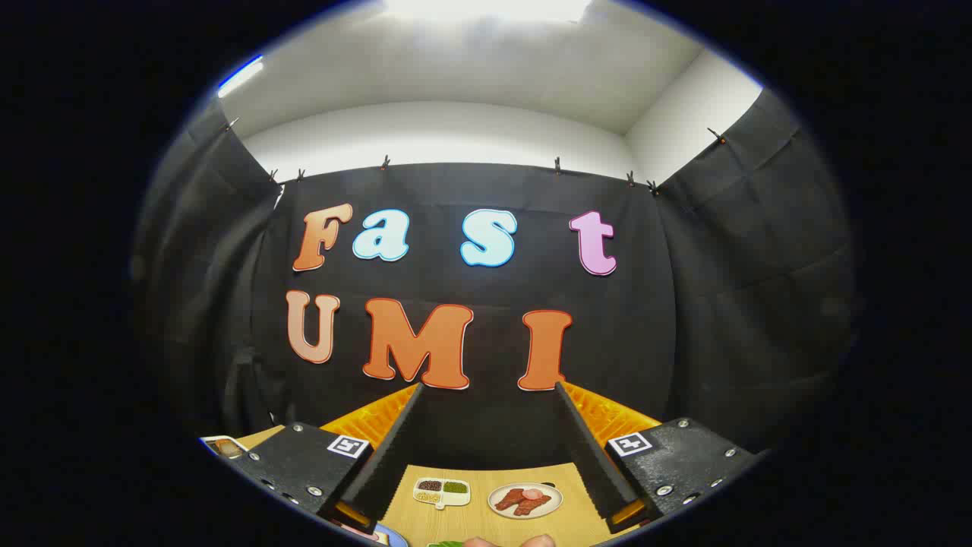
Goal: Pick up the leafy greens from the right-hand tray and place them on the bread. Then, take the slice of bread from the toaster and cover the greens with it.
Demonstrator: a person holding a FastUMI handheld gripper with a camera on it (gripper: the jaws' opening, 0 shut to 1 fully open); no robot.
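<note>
Gripper (pixel 486 448) fingers spread apart, empty, aimed high over the table (pixel 486 520); tilt down toward the leafy greens (pixel 446 544) at the near edge.

The place was a small recording booth, not a real kitchen. Black cloth (pixel 714 319) was clipped up as walls under a plain white ceiling (pixel 486 68). A wooden table (pixel 471 524) carried food props: a divided dish (pixel 441 491) and a plate of meat (pixel 525 500).
</note>
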